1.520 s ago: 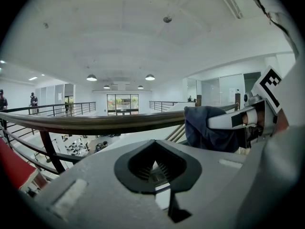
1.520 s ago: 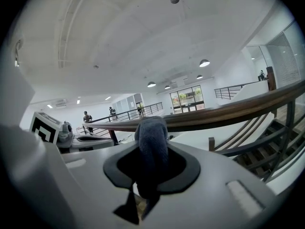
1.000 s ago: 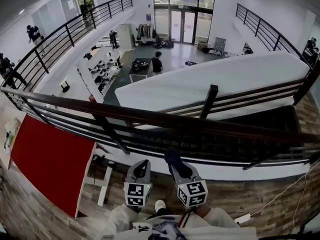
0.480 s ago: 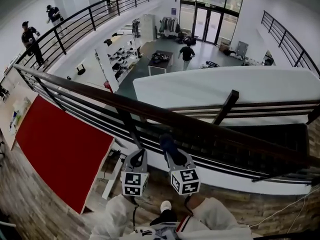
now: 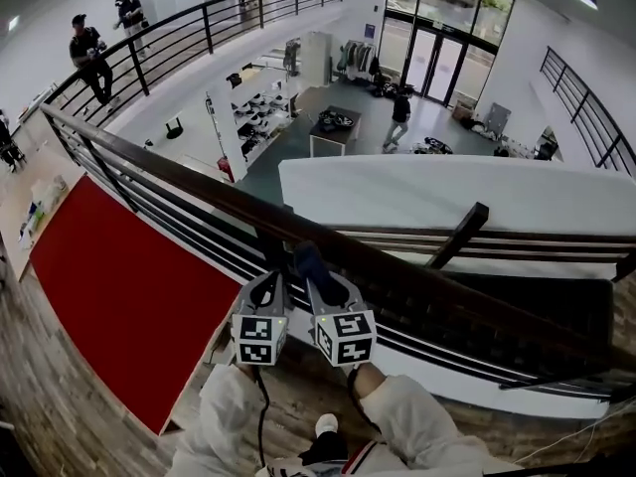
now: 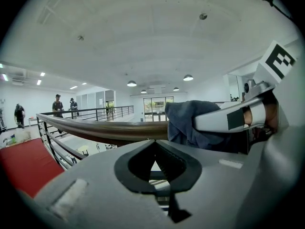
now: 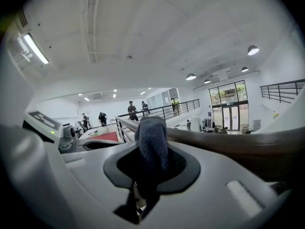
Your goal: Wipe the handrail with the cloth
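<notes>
A dark wooden handrail runs from upper left to lower right across the head view. My right gripper is shut on a dark blue cloth, which it holds up against the near side of the rail. In the right gripper view the cloth stands up between the jaws, with the handrail just behind it. My left gripper sits close beside the right one, just below the rail, shut and holding nothing. Its own view shows the handrail ahead and the cloth to the right.
Black railing bars run below the handrail, with a drop to a lower floor beyond. A red panel lies to the left over wood flooring. Two people stand on the far balcony. The person's sleeves show at the bottom.
Both grippers have risen and moved left along the rail. The cloth, earlier below the handrail, now rests against it. The head camera has swung left.
</notes>
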